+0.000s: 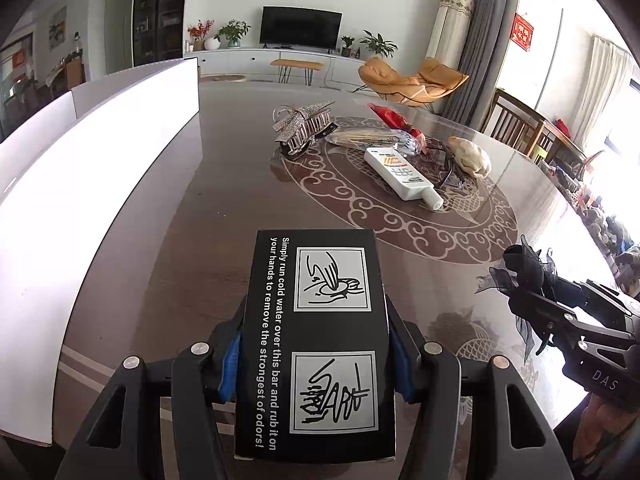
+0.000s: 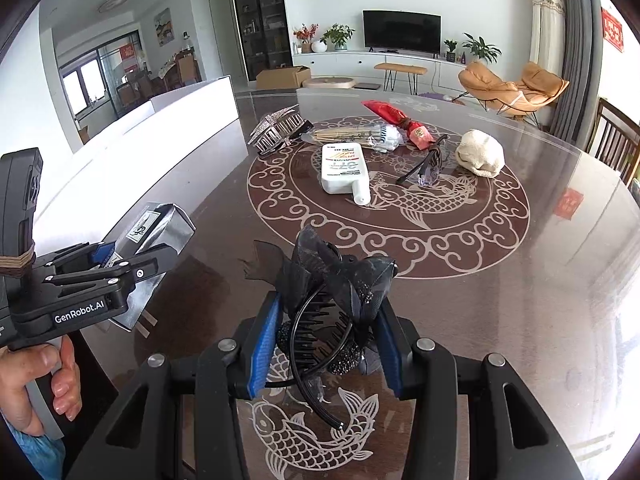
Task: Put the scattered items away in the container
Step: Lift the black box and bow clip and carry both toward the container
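1. The left tool (image 1: 316,356) was clamped on a black printed box (image 1: 316,332), its blue pads pressing the box's two long sides near the near end. Most of the box stuck out beyond the pads, so a quick swing toward the container could have let it pivot or slide free.

2. The right tool (image 2: 326,332) was clamped on a black hair clip with a gauze bow (image 2: 332,292). The pads seemed to press soft fabric and thin plastic teeth rather than a firm body. I judged this the weaker hold: the clip could twist, sag or drop onto the worktop (image 2: 500,300).

3. The two tools sat close together, the left one near the white container (image 1: 100,184) at the left edge of the worktop. If both moved to it at once, they could have knocked together or struck its tall near wall.

4. Further out, a rhinestone hair claw (image 2: 276,132), a white tube (image 2: 344,172), a packet of sticks (image 2: 352,134), a red pouch (image 2: 396,120), sunglasses (image 2: 424,168) and a cream cloth bundle (image 2: 480,152) still lay in a loose cluster at the middle of the worktop. They touched or overlapped in places, so picking up one could have dragged its neighbour.

5. The glossy worktop looked slippery; a dropped item might have slid.
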A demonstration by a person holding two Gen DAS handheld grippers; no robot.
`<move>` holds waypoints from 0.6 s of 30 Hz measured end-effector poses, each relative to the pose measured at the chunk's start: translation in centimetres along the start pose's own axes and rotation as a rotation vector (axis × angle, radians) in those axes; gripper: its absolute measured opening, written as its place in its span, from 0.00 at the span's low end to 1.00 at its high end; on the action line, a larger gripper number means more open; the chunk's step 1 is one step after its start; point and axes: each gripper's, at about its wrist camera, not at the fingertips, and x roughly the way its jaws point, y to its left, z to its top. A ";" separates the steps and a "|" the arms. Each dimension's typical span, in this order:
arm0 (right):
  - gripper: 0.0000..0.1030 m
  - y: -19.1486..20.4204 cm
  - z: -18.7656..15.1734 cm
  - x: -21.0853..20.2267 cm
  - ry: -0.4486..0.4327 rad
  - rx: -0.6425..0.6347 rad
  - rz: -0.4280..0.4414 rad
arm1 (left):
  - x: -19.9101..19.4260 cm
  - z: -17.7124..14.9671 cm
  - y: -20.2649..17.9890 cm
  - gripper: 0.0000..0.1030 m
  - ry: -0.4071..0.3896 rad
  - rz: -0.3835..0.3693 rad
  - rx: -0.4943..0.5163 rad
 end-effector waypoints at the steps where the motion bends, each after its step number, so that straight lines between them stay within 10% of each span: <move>1: 0.44 0.0 0.0 0.0 0.001 0.002 0.001 | 0.0 0.0 0.0 0.56 0.000 0.000 0.000; 18: 0.44 -0.5 -0.2 0.6 0.009 0.033 0.006 | 0.3 0.0 -0.1 0.56 0.005 -0.006 0.006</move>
